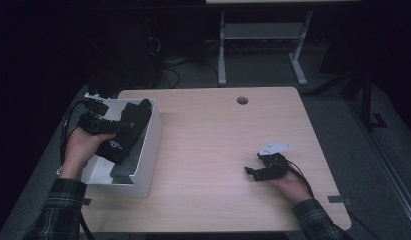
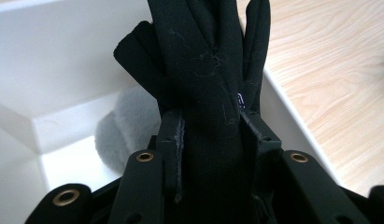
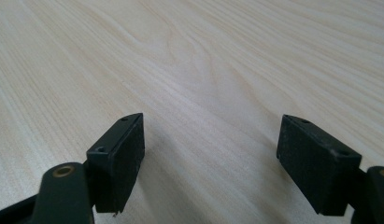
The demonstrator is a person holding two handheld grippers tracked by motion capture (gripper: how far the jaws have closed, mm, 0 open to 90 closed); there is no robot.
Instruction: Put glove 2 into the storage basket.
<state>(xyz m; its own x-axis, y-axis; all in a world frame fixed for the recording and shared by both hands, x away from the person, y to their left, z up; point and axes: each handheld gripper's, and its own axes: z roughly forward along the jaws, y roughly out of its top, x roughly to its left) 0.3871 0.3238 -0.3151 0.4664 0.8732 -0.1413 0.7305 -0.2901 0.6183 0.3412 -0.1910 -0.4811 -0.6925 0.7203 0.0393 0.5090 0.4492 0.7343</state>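
Black glove (image 2: pixel 213 107) betw. L hand-held gripper (image 2: pixel 210 130) jaws (clamped)

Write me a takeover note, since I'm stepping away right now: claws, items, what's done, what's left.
Left claw: shut on the black glove, held over the white box at the table's left edge.
Right claw: open, holding nothing, low over bare table at the right.
In the box: a grey fuzzy item under the glove.
Done: glove gripped.
Left: probably either lower it into the box and release, or lift it clear; direction can't be told.
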